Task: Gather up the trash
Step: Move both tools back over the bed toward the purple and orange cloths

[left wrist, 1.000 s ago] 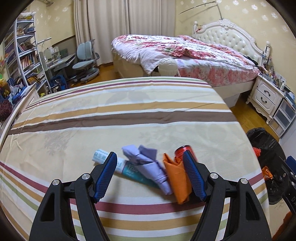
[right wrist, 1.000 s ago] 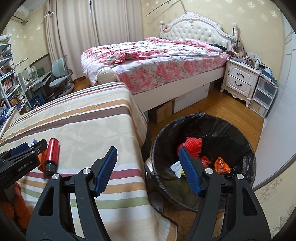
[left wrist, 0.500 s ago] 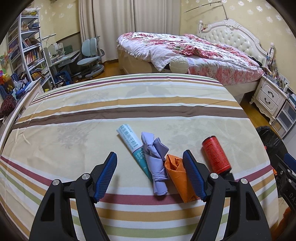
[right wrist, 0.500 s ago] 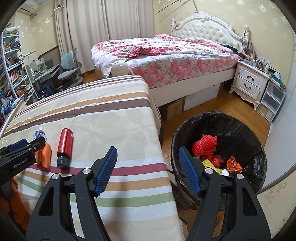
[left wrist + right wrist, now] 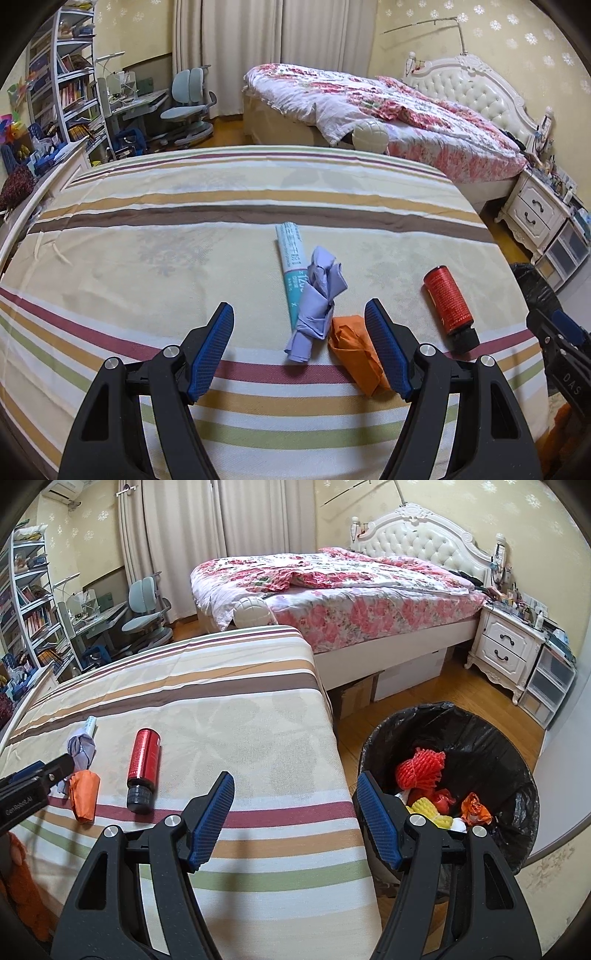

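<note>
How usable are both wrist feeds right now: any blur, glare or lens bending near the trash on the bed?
Left wrist: sharp, warm even light, no glare; the red bottle and purple wad read clearly, and the striped bedspread bows with fisheye. Right wrist: equally sharp; the black bin liner shines faintly, and corners vignette dark.

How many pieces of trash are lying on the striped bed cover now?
4, in a row: a rolled paper tube, a crumpled purple wrapper overlapping it, an orange wrapper beside that, and a red bottle lying apart, nearest the bin. Nothing else shows.
</note>
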Demonstrator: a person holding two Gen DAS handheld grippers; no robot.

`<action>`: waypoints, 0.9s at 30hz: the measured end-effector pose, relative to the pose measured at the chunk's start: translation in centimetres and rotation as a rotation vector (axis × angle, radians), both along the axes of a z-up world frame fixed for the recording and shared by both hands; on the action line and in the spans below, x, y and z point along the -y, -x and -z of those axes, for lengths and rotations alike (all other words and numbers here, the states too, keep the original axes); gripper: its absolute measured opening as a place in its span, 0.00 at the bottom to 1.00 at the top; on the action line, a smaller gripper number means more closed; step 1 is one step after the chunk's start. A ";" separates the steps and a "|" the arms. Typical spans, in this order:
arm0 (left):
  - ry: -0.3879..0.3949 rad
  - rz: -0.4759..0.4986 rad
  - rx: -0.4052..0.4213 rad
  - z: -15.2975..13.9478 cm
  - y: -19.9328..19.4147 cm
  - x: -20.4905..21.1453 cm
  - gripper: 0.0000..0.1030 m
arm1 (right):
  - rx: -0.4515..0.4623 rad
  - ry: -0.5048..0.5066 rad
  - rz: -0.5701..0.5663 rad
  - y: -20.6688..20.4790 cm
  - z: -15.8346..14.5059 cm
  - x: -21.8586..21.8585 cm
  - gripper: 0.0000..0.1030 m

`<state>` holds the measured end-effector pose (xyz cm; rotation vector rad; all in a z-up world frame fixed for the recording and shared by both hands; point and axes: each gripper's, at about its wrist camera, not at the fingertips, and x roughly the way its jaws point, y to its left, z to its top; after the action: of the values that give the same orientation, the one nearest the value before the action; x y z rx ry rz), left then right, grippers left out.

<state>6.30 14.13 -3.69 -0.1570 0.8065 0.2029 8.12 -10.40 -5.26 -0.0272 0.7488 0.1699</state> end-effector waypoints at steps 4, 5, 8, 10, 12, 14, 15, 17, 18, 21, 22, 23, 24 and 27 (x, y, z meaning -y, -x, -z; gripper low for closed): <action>-0.013 -0.007 0.000 0.0 0.3 -0.5 0.69 | 0.000 0.000 -0.008 0.1 0.0 -0.5 0.65; -0.011 -0.012 -0.004 0.1 0.2 -0.7 0.69 | 0.000 0.001 -0.011 0.2 0.0 -0.6 0.65; -0.009 -0.029 -0.014 0.4 0.5 -1.4 0.69 | 0.002 0.000 -0.021 0.4 0.0 -1.2 0.65; -0.010 -0.036 -0.017 0.5 0.8 -1.7 0.69 | 0.002 0.001 -0.032 0.5 -0.1 -1.6 0.65; -0.010 -0.038 -0.021 0.7 1.0 -2.0 0.69 | 0.003 0.004 -0.044 0.6 -0.1 -2.1 0.65; -0.004 -0.032 -0.026 0.8 1.2 -2.0 0.69 | 0.002 0.008 -0.053 0.7 -0.1 -2.5 0.65; 0.000 -0.029 -0.027 0.8 1.2 -2.0 0.69 | 0.002 0.010 -0.058 0.7 -0.1 -2.7 0.65; 0.003 -0.022 -0.024 0.8 1.1 -1.8 0.69 | 0.002 0.014 -0.064 0.8 -0.1 -2.9 0.65; 0.002 -0.021 -0.019 0.7 1.1 -1.8 0.69 | 0.002 0.016 -0.066 0.9 -0.1 -3.0 0.65; -0.001 -0.018 -0.003 0.4 0.6 -1.7 0.69 | 0.002 0.021 -0.069 1.0 -0.1 -3.3 0.65; -0.006 -0.017 0.003 0.3 0.3 -1.6 0.68 | 0.002 0.023 -0.069 1.0 -0.1 -3.4 0.65; -0.009 -0.014 0.005 0.2 0.1 -1.6 0.66 | 0.002 0.023 -0.070 1.0 -0.1 -3.4 0.65; -0.009 -0.009 0.004 0.3 -0.1 -1.5 0.65 | 0.002 0.024 -0.071 1.1 -0.1 -3.5 0.65; 0.002 0.008 -0.007 0.5 -0.7 -1.3 0.58 | 0.002 0.027 -0.075 1.1 -0.1 -3.7 0.65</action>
<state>6.97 15.47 -4.24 -0.1552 0.8145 0.1949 7.07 -6.75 -5.17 -0.0808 0.7486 0.2308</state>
